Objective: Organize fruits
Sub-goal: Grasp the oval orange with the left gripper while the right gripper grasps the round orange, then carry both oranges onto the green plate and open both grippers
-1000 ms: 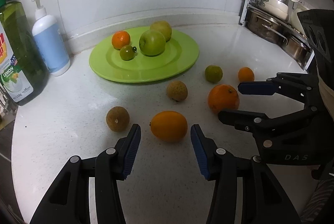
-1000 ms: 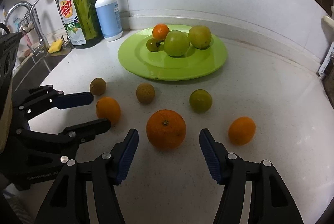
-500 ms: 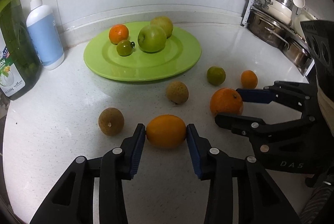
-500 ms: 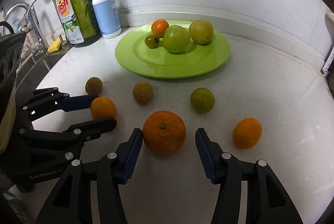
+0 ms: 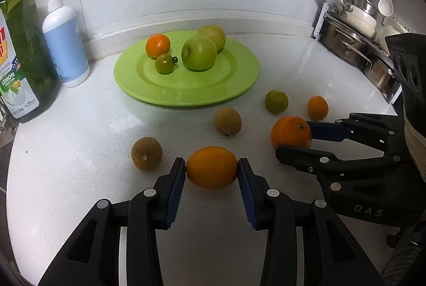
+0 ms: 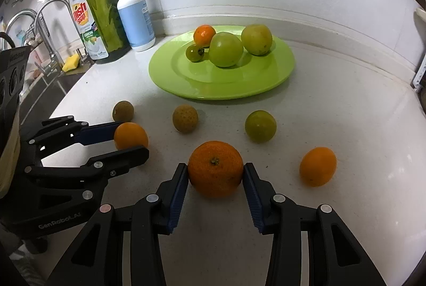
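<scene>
My left gripper (image 5: pixel 211 168) is shut on a smooth oval orange fruit (image 5: pixel 211 167), which rests on the white counter. My right gripper (image 6: pixel 215 172) is shut on a round mandarin (image 6: pixel 215 168), also on the counter. Each gripper shows in the other's view, the left one (image 6: pixel 130 138) and the right one (image 5: pixel 293 136). A green plate (image 5: pixel 186 91) behind holds a small orange (image 5: pixel 157 45), a small green tomato (image 5: pixel 165 63) and two green apples (image 5: pixel 199 52). Loose on the counter are two brown longans (image 5: pixel 146 156), a green lime (image 5: pixel 276 101) and a small orange kumquat (image 5: pixel 317 108).
A green dish soap bottle (image 6: pixel 97 16) and a blue pump bottle (image 6: pixel 135 19) stand at the back left by the sink taps (image 6: pixel 42 19). Pots on a rack (image 5: pixel 354 27) stand at the back right. The counter's front edge curves near me.
Both grippers moved forward and closed. The left one went from open around the oval orange fruit to shut on it, the right one from open around the mandarin to shut on it.
</scene>
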`<move>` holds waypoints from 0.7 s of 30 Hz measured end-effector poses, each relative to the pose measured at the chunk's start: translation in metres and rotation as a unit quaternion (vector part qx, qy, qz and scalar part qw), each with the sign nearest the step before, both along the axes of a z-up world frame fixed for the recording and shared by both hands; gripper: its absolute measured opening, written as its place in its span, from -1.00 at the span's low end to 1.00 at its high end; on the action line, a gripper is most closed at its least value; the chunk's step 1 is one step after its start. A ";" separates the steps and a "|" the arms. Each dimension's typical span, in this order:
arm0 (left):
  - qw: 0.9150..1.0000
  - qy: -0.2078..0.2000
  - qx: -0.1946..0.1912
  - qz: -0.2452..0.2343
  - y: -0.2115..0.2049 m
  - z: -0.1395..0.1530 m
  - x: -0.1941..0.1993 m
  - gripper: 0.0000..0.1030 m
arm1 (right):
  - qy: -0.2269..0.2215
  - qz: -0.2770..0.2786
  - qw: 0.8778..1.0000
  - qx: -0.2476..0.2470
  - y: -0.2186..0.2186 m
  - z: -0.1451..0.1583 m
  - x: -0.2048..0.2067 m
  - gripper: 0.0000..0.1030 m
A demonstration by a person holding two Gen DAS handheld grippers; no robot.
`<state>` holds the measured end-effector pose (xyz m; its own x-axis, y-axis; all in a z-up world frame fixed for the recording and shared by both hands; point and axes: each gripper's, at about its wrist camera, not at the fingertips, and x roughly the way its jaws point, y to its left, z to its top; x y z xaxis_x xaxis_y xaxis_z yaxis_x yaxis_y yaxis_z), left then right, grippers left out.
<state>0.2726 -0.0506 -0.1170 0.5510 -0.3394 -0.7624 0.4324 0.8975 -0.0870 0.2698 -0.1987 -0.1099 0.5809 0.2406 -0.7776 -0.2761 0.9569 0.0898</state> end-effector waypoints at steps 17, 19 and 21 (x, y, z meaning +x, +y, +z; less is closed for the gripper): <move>0.999 -0.046 -0.009 0.004 0.001 0.044 -0.024 -0.23 | -0.035 -0.015 0.999 0.014 -0.011 0.033 -0.020 -0.17; 0.999 -0.050 -0.009 0.007 0.001 0.050 -0.026 -0.23 | -0.043 -0.017 0.999 0.016 -0.011 0.039 -0.023 -0.17; 0.998 -0.054 -0.012 0.011 0.001 0.056 -0.026 -0.23 | -0.049 -0.017 0.998 0.018 -0.012 0.044 -0.025 -0.17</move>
